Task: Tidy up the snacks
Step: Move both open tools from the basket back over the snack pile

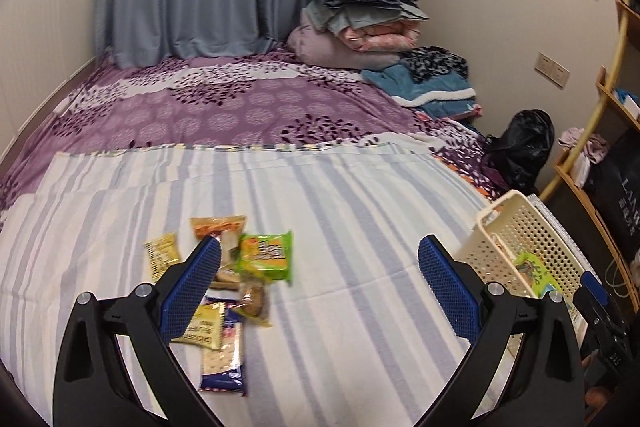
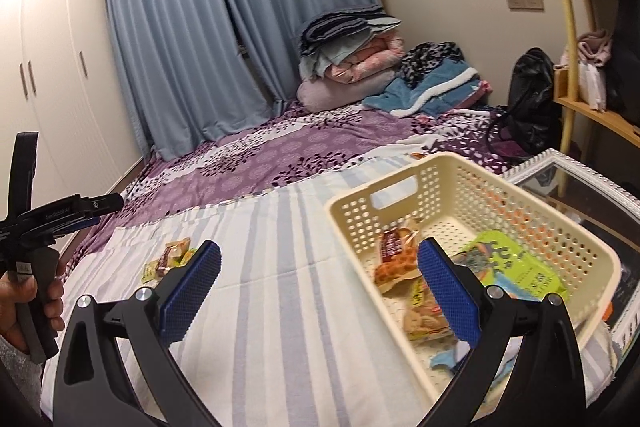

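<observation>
striped sheet (image 1: 340, 219) carries snack packets (image 1: 224, 287), basket (image 2: 472, 187).

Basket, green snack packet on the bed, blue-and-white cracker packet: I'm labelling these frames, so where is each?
Basket (image 2: 404, 187), right wrist view, on the far wall by its handle slot.
Green snack packet (image 1: 266, 255), left wrist view, on its front.
Blue-and-white cracker packet (image 1: 223, 359), left wrist view, on its clear middle.

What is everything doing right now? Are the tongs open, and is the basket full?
Left tongs: open, holding nothing.
Right tongs: open, holding nothing.
Basket: upright on the bed, partly filled with snacks.
Snack pile: loose on the striped sheet.
Curtains: drawn shut.
Wardrobe doors: closed.
</observation>
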The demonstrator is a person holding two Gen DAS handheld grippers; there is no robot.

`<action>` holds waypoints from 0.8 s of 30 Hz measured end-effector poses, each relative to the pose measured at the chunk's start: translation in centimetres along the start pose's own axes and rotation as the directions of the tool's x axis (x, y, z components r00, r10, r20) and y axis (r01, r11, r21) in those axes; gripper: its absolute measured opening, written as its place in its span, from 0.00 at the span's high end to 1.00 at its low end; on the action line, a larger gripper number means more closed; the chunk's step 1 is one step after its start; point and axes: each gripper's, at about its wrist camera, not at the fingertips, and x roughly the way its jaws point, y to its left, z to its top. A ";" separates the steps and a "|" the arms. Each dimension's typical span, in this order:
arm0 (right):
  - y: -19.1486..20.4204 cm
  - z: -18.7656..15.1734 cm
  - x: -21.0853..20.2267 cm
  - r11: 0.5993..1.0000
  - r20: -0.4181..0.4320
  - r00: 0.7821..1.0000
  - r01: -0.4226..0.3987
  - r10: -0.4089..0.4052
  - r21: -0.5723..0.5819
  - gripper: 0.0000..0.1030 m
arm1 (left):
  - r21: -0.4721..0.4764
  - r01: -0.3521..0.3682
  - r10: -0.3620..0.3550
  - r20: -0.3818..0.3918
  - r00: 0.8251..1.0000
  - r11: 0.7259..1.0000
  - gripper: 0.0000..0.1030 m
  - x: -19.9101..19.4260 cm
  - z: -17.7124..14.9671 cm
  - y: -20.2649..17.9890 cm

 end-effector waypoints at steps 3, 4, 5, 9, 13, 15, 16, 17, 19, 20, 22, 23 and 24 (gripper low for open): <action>1.5 -0.4 0.6 0.999 -0.026 0.999 -0.029 0.029 -0.016 0.05 | -0.028 -0.025 0.025 -0.004 1.000 0.999 0.03 -0.2 -0.5 2.4; 1.9 -0.5 0.8 0.999 -0.035 0.999 -0.037 0.037 -0.018 0.05 | -0.035 -0.032 0.032 -0.007 0.999 0.999 0.03 -0.2 -0.7 3.1; 2.3 -0.7 1.0 0.999 -0.044 0.998 -0.046 0.045 -0.021 0.05 | -0.041 -0.041 0.041 -0.013 0.999 0.998 0.03 0.0 -0.9 3.8; 4.0 -1.3 1.7 0.997 -0.074 0.995 -0.068 0.065 -0.040 0.05 | -0.071 -0.073 0.070 -0.040 0.997 0.995 0.03 0.7 -2.0 6.3; 5.2 -1.6 2.3 0.995 -0.097 0.992 -0.082 0.076 -0.059 0.05 | -0.114 -0.097 0.088 -0.082 0.993 0.989 0.03 2.1 -3.6 8.5; 5.7 -1.7 2.5 0.994 -0.107 0.991 -0.087 0.079 -0.067 0.05 | -0.133 -0.105 0.091 -0.108 0.990 0.986 0.03 3.0 -4.5 9.6; 6.0 -1.9 2.7 0.993 -0.114 0.990 -0.090 0.082 -0.071 0.05 | -0.142 -0.107 0.091 -0.120 0.989 0.984 0.03 3.4 -5.0 10.0; 6.2 -2.0 2.8 0.993 -0.118 0.990 -0.092 0.083 -0.073 0.05 | -0.148 -0.109 0.089 -0.131 0.987 0.983 0.03 3.8 -5.3 10.4; 6.7 -2.2 3.1 0.992 -0.130 0.988 -0.093 0.082 -0.083 0.05 | -0.161 -0.110 0.085 -0.154 0.984 0.981 0.03 4.7 -6.2 11.0; 6.9 -2.3 3.2 0.992 -0.135 0.987 -0.094 0.082 -0.086 0.05 | -0.167 -0.106 0.079 -0.163 0.984 0.980 0.03 5.1 -6.5 11.3; 7.1 -2.5 3.5 0.991 -0.147 0.986 -0.098 0.084 -0.089 0.05 | -0.181 -0.098 0.065 -0.179 0.982 0.979 0.03 6.0 -7.2 11.9; 7.3 -2.6 3.6 0.991 -0.154 0.984 -0.101 0.086 -0.091 0.05 | -0.186 -0.098 0.063 -0.188 0.980 0.978 0.03 6.4 -7.5 12.2; 7.5 -2.7 3.8 0.990 -0.160 0.983 -0.103 0.087 -0.092 0.05 | -0.190 -0.099 0.061 -0.196 0.979 0.977 0.03 6.9 -7.9 12.5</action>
